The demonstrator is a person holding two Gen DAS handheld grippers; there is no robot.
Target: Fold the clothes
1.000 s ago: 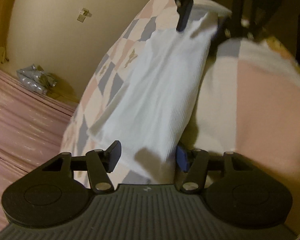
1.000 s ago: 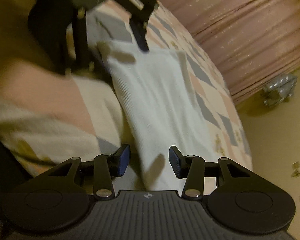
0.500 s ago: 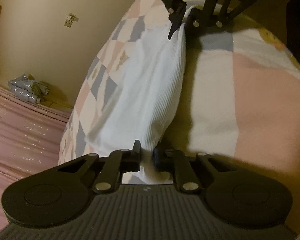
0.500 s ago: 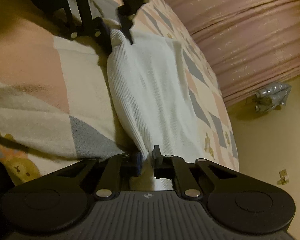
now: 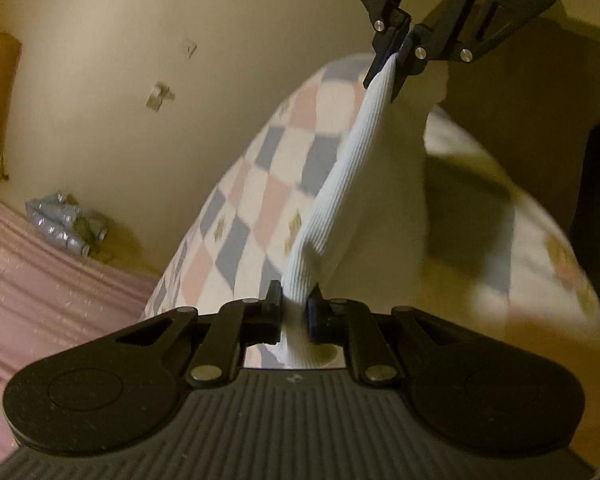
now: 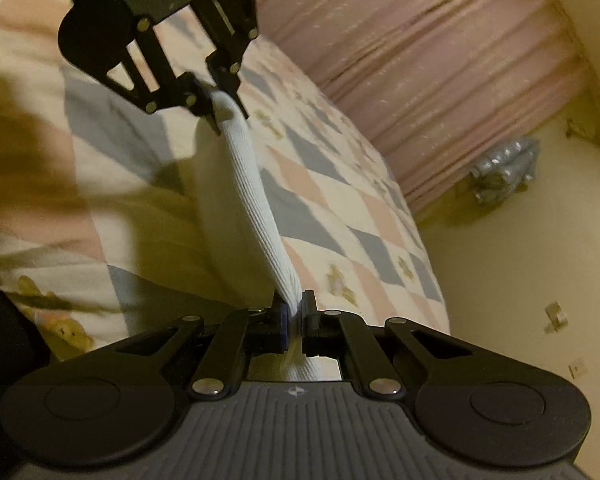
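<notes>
On the left wrist camera, I am seeing my left gripper (image 5: 294, 312) pinching one end of the white ribbed garment (image 5: 352, 184), its jaws pressed together on the cloth. The garment is stretching away from me as a taut folded edge, up to the right gripper (image 5: 392, 68) at the top of the view, which is clamping the far end. The rest of the fabric is hanging down on the right side of that edge, above the checkered quilt (image 5: 256, 200) of pink, grey-blue and cream squares. Past the quilt I am looking at a plain cream wall (image 5: 100, 60), a pink curtain (image 5: 32, 280) at the lower left, and a silvery bundle (image 5: 60, 228) lying by the wall.

On the right wrist camera, I am seeing the right gripper (image 6: 296, 312) nipping the garment (image 6: 252, 196) between its closed jaws. The ribbed edge is running up and away to the left gripper (image 6: 224, 108), which is gripping the opposite end. The cloth is hanging clear of the quilt (image 6: 340, 208) along this edge, sagging on the left. The pleated curtain (image 6: 420, 72) is filling the upper right, with the silvery bundle (image 6: 504, 172) beneath it.
</notes>
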